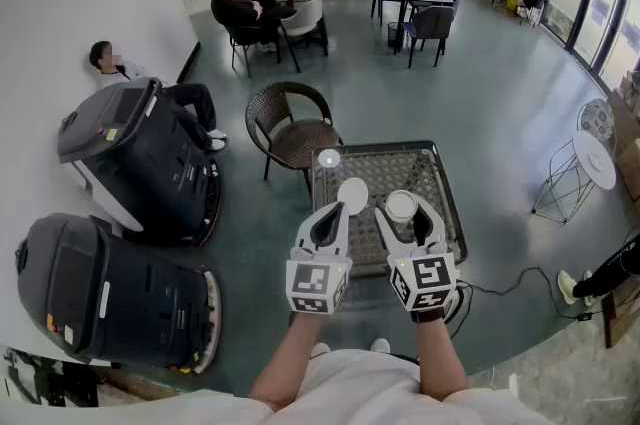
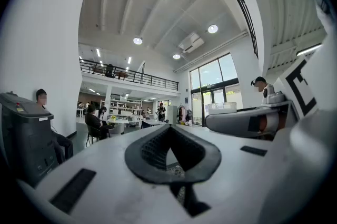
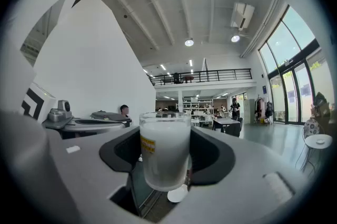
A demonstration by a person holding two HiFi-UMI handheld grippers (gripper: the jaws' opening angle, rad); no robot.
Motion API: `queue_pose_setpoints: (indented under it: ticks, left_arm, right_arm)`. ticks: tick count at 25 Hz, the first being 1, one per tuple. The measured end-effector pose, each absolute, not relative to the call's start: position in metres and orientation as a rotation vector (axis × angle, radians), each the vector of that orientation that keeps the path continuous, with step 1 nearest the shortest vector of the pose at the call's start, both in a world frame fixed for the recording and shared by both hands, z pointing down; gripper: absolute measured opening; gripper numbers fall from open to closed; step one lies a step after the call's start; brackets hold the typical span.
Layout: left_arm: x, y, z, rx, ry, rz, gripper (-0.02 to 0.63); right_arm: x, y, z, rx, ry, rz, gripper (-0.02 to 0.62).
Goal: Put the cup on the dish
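Between the jaws of the right gripper (image 1: 408, 215), an upright frosted glass cup (image 1: 401, 205) with a small yellow label is grasped, its sides pressed by the dark pads (image 3: 215, 157). It is held over the near right part of the dark-framed rectangular table with a woven top (image 1: 380, 168). To its left, the left gripper (image 1: 336, 216) is seen with its jaws clenched together on nothing. Just beyond its tips a white round dish (image 1: 352, 194) is seen on the table, left of the cup and apart from it. Whether the dish is touched by those tips cannot be told. By the table's far left corner a brown wicker chair (image 1: 290, 128) is placed.
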State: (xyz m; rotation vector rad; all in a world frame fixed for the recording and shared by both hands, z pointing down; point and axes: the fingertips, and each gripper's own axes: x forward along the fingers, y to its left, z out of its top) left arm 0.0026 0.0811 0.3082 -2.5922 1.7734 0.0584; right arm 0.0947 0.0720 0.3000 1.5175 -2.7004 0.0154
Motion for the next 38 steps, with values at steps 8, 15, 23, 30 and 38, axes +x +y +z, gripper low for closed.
queue_pose_setpoints:
  ticks: [8, 15, 23, 30, 38]
  left_arm:
    - [0.013, 0.084, 0.317, -2.581, 1.829, 0.039, 0.003]
    - [0.050, 0.091, 0.321, -2.555, 1.858, 0.006, 0.003]
    - [0.103, 0.102, 0.337, -2.537, 1.871, -0.081, 0.003]
    - [0.103, 0.091, 0.353, -2.536, 1.885, -0.098, 0.003]
    - [0.077, 0.044, 0.369, -2.587, 1.891, -0.067, 0.003]
  right_arm:
    - [0.109, 0.076, 0.306, 1.487, -2.716, 0.037, 0.256]
    - [0.143, 0.082, 0.312, 1.438, -2.753, 0.066, 0.256]
    - [0.193, 0.085, 0.321, 1.410, -2.805, 0.103, 0.256]
    - [0.186, 0.077, 0.347, 1.344, -2.806, 0.173, 0.256]
    - [0.152, 0.033, 0.356, 1.340, -2.763, 0.139, 0.256]
